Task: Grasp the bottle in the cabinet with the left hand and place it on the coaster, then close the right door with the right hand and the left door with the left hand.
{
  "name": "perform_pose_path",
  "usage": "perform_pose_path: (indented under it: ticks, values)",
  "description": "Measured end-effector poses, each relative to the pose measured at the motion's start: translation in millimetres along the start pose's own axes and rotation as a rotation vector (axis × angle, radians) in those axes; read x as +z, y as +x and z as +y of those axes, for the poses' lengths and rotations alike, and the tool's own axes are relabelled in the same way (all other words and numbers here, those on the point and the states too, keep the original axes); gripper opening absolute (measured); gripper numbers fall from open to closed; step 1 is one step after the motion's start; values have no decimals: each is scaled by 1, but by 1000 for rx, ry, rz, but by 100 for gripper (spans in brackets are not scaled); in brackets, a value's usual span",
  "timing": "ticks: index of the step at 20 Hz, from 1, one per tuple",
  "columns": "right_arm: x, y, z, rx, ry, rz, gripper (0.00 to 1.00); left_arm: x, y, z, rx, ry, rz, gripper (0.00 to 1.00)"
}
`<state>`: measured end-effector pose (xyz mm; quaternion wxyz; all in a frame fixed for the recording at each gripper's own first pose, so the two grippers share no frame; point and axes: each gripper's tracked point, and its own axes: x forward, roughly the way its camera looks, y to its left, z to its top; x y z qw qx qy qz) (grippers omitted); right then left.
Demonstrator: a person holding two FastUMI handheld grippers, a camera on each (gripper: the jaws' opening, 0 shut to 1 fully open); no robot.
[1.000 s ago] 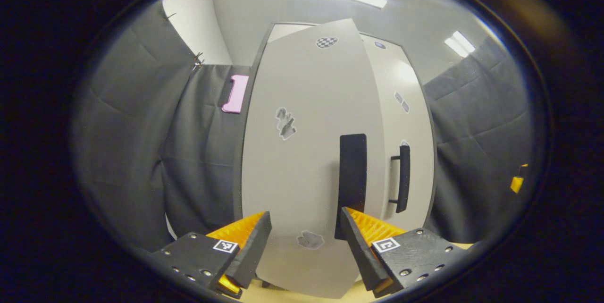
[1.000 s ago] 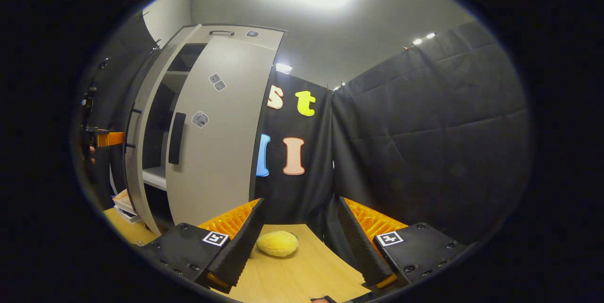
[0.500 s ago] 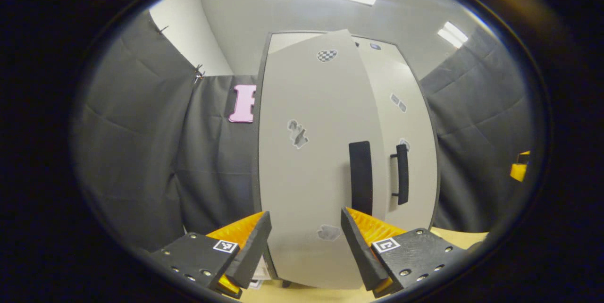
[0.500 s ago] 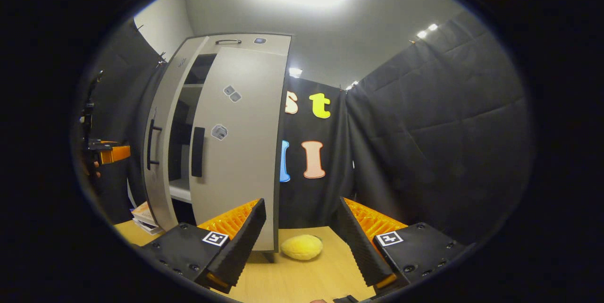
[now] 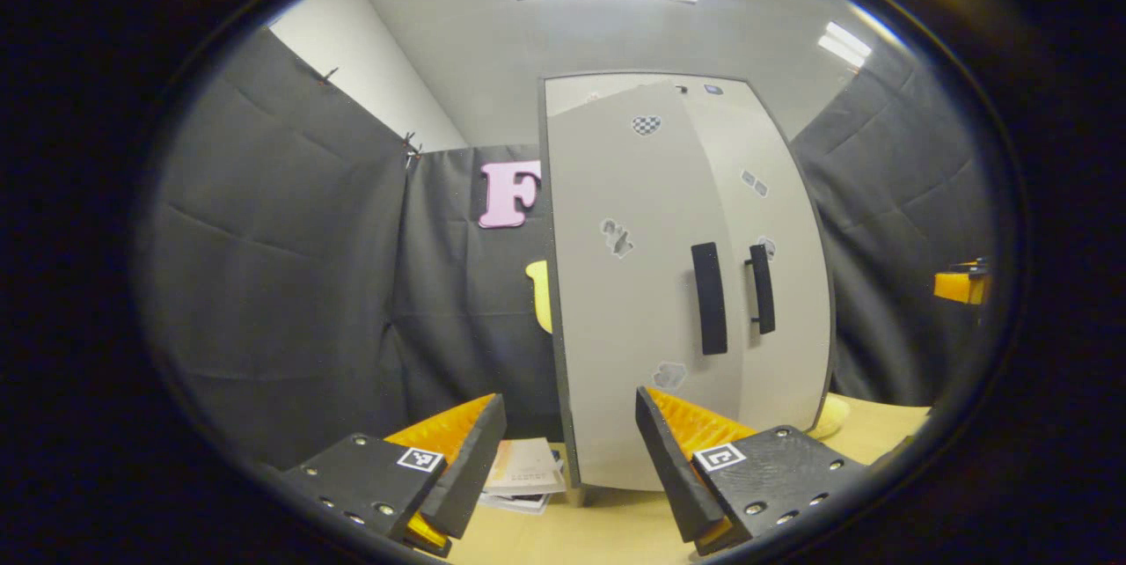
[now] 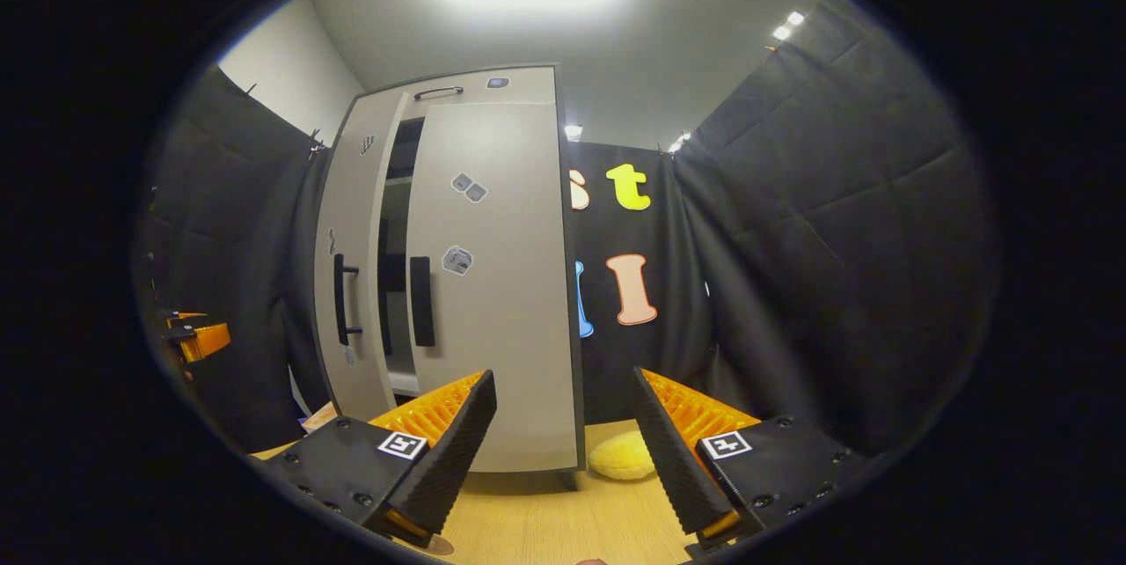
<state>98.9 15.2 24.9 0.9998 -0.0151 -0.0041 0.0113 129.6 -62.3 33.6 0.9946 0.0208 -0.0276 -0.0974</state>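
- Left hand-held gripper (image 5: 570, 446): fingers wide apart, holding nothing, facing the left door (image 5: 629, 283), apart from it.
- Right hand-held gripper (image 6: 563, 437): wide, empty, near the right door (image 6: 497, 283).
- A narrow dark gap shows between the two door edges.
- Yellow soft object (image 6: 620, 457) lies on the bench (image 6: 545, 521) beside the cabinet's right corner.

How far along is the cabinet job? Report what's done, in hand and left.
Done: the grey cabinet's right door with the flat black handle looks nearly shut. In hand: the left door with the bar handle stands ajar, a dark gap between them; the left hand-held gripper and right hand-held gripper are open, touching nothing. Left: probably pushing that door closed.
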Motion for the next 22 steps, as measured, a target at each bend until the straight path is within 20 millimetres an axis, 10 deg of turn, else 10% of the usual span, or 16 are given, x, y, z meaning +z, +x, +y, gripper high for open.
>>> perform_pose_path:
  ticks: [11, 22]
  values:
    - [0, -26, 27, 81, -60, -33, 96, -19, -68, 33, 81, 19, 58, 92]
    - [-4, -34, 50, 126, -91, -28, 97, -8, -80, 47, 108, 65, 33, 92]
